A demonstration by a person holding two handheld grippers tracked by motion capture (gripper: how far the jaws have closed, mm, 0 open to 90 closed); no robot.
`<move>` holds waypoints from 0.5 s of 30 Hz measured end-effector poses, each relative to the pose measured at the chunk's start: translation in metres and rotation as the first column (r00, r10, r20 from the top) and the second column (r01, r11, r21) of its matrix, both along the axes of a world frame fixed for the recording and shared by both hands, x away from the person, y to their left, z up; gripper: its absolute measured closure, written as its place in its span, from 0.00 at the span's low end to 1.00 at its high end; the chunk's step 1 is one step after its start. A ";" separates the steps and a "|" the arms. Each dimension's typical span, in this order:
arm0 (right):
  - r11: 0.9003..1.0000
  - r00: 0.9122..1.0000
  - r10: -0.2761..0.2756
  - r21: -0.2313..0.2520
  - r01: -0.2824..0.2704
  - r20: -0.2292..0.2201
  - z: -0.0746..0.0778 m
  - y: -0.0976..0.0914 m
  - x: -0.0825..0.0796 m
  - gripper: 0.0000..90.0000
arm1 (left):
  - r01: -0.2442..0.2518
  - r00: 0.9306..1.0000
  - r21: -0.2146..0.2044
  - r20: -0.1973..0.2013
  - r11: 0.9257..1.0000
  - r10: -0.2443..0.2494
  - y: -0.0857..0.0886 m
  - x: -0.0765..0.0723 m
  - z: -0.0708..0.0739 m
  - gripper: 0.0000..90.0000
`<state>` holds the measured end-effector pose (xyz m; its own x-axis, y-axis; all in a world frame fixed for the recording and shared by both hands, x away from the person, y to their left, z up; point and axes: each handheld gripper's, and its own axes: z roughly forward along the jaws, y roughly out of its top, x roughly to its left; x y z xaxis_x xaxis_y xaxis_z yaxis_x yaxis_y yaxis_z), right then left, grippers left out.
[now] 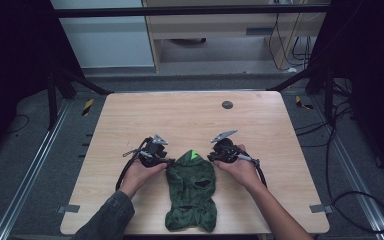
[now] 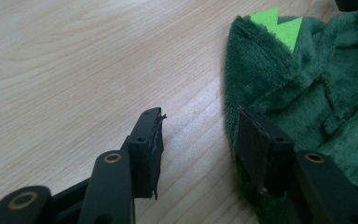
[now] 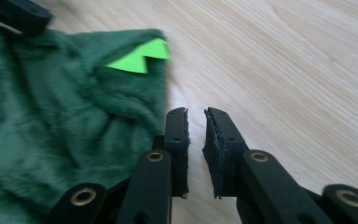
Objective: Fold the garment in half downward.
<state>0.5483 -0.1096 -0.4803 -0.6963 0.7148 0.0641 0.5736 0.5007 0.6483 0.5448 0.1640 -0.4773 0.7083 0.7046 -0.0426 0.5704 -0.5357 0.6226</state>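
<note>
A dark green plush garment [image 1: 191, 190] with eye-like holes and a bright green zigzag tab [image 1: 194, 154] lies flat on the wooden table [image 1: 190, 115], near its front edge. My left gripper [image 1: 169, 162] sits at the garment's upper left edge. In the left gripper view it [image 2: 200, 126] is open, one jaw over bare wood and the other over the plush [image 2: 317, 84]. My right gripper [image 1: 211, 157] is at the upper right edge. In the right gripper view it [image 3: 196, 116] is open by a narrow gap with nothing in it, just beside the fabric [image 3: 51, 121].
A small dark round disc [image 1: 227, 104] is set in the table near its far edge. Grey brackets [image 1: 68, 208] mark the front corners. Black cables trail from both grippers, and more lie on the floor at the right [image 1: 360, 200].
</note>
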 end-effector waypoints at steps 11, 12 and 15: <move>0.997 0.997 0.074 -0.019 -0.075 -0.026 -0.001 0.014 -0.007 0.86 | 0.029 0.999 0.027 -0.022 0.999 -0.029 -0.004 0.000 -0.006 0.57; 0.997 0.996 0.079 -0.024 -0.079 -0.028 -0.002 0.015 -0.007 0.84 | 0.030 0.999 0.027 -0.022 0.999 -0.029 -0.004 0.000 -0.006 0.57; 0.996 0.997 0.079 -0.027 -0.080 -0.026 -0.003 0.015 -0.007 0.82 | 0.030 0.999 0.021 -0.029 0.999 -0.030 -0.005 0.000 -0.006 0.57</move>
<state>0.5412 -0.0949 -0.4828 -0.7494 0.6591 0.0627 0.5472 0.5633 0.6191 0.5448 0.1589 -0.4837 0.7279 0.6840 -0.0478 0.5710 -0.5662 0.5945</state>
